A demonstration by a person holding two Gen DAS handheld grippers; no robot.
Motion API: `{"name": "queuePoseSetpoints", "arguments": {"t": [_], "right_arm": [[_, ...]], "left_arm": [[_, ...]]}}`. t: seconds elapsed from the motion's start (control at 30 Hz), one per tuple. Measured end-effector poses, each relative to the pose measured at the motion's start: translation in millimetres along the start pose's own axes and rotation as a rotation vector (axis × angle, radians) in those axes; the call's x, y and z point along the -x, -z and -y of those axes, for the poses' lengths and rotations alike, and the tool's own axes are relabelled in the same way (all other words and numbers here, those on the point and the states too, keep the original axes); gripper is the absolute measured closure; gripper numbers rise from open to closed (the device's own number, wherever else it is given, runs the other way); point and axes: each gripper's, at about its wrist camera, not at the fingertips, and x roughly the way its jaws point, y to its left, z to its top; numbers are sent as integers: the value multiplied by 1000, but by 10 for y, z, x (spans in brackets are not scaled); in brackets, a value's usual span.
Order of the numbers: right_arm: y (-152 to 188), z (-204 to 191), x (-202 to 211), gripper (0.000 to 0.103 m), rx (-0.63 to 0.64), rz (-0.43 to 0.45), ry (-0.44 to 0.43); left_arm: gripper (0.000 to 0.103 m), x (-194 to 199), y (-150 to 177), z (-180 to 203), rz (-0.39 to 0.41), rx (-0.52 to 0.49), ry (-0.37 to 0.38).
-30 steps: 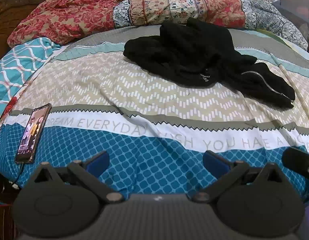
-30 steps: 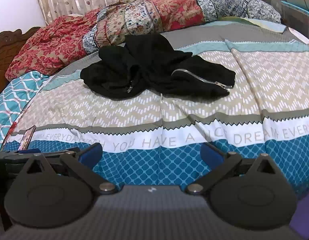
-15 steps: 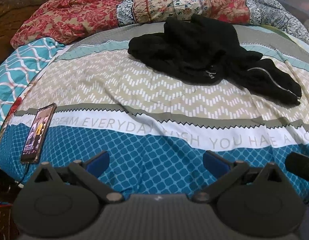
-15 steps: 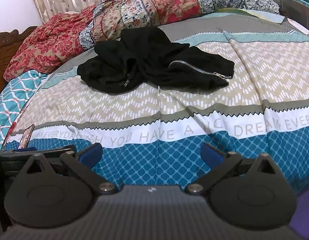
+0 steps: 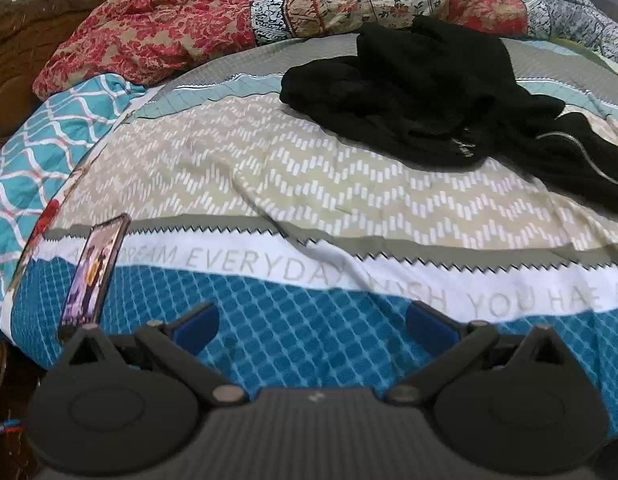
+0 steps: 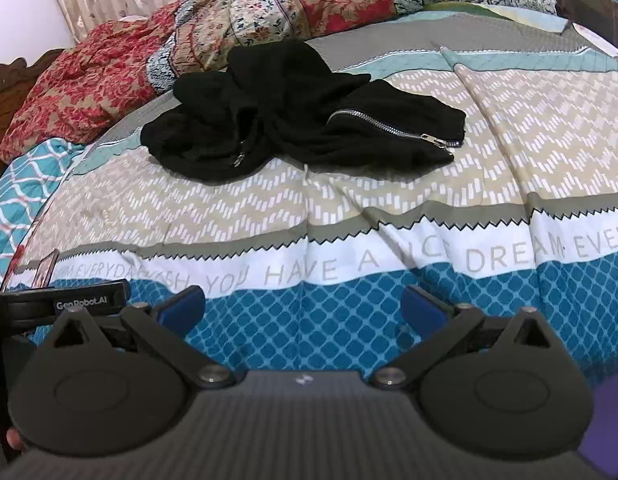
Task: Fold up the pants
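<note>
Left tongs (image 5: 313,322) and right tongs (image 6: 303,308) both stand wide open, holding nothing, low over the bed's (image 6: 509,128) near edge. The pants (image 6: 293,108) lie crumpled well ahead of both, untouched. A phone (image 5: 93,272) lies just left of the left tongs.

1. The black pants (image 5: 429,92) lay so bunched that legs and waistband could not be told apart; their right end ran off the left wrist view's edge.
2. The phone (image 5: 93,272) had its lower end hidden behind the left gripper's body, and its screen was too blurred to read.
3. In the right wrist view, only a sliver of the phone (image 6: 45,270) showed above the left gripper's housing (image 6: 61,304).
</note>
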Motion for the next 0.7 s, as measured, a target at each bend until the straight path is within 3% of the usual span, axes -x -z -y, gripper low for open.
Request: {"name": "queuePoseSetpoints", "arguments": {"t": [0.37,0.53,0.6,0.67,0.7], "right_arm": [[-353,86,-244,0,-23,-5,-6],[-653,90,-384,0,-5,33,-40],[-780,46,-455,13,29,66,-46],[-920,-29,-582,40,82,80,-27],[-999,-68,-664,42,101,87,-19]], "left_arm": [[0,-362,-306,-29,-37,-10,-23],[0,-489,-458,-98,-47,33,20],[0,-534,-511,-172,-48,75,52],[0,-581,-569,-256,-46,118,81],[0,-594,-599,-291,-49,132,87]]}}
